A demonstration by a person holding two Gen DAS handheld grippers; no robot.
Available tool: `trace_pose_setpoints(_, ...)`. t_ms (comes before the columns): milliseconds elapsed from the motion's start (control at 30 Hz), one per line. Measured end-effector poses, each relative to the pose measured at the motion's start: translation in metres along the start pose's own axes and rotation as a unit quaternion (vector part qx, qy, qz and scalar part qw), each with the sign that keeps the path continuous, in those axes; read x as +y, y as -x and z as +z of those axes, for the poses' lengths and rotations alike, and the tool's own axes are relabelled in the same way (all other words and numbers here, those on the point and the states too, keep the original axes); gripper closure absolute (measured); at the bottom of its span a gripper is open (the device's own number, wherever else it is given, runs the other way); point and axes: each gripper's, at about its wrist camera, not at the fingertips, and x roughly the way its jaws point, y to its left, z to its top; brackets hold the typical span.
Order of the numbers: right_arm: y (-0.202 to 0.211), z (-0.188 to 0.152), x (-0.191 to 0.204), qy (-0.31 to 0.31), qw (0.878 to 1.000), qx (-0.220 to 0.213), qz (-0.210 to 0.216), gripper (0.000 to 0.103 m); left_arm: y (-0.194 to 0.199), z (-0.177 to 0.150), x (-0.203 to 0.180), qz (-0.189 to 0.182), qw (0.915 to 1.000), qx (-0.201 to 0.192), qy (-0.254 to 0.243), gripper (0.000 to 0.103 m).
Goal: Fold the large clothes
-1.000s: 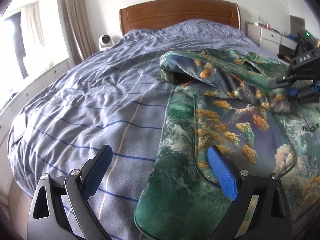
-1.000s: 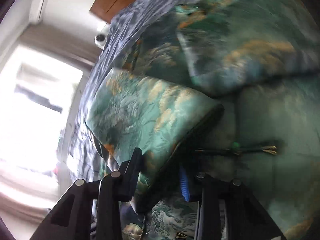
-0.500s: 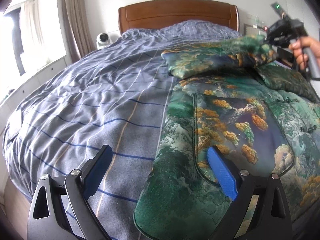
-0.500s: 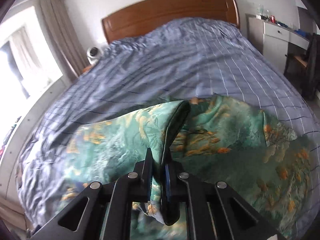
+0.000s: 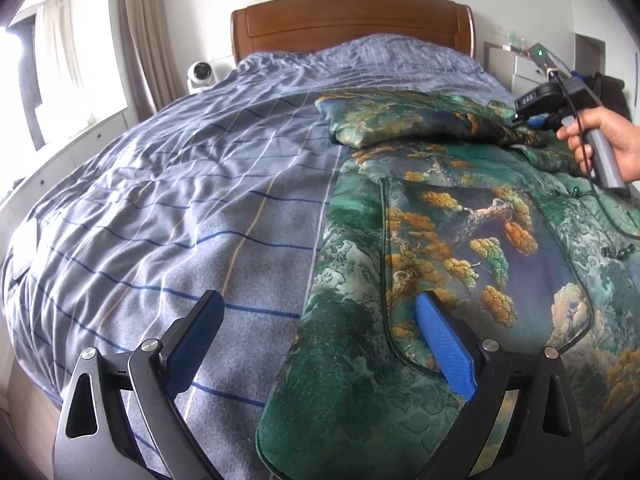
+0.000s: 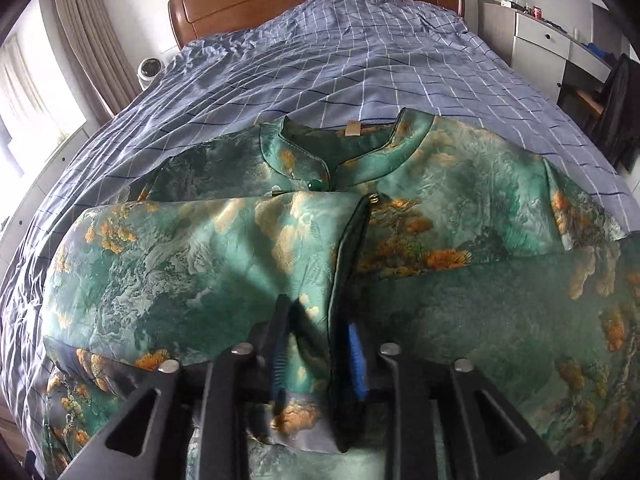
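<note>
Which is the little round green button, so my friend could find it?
Start at the big bed with the blue checked cover. On it lies a shiny green jacket with orange trees. Follow its stand-up collar down to where the edges meet: the round green button is the only smooth bead there.

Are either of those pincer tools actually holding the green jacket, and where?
The left gripper holds nothing. The right gripper has just been opening; the sleeve cuff of the green jacket lies between its fingers, apparently no longer pinched.
</note>
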Motion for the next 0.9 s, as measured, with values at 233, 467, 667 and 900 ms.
trace_pose_setpoints(233,0.048,0.006,-0.004,0.019,0.999,-0.048,-0.004,0.058,0.003,0.001,-0.003,0.0,1.0,0.002,-0.003,0.006)
trace_pose_setpoints(467,0.058,-0.014,0.021,0.089,0.993,-0.043,0.062,0.066,0.014,0.022,-0.002,-0.002,0.9995,0.0,-0.032,0.006)
trace_pose_setpoints(667,0.011,-0.021,0.005,0.061,0.997,0.008,0.052,0.073,0.016,0.085,-0.018,-0.039,0.9958,-0.021,-0.08,0.006)
trace_pose_setpoints(900,0.003,-0.028,0.01,0.076,0.996,0.001,0.039,0.073,-0.07,0.199,-0.077,-0.137,0.9875,0.055,-0.055,0.005)
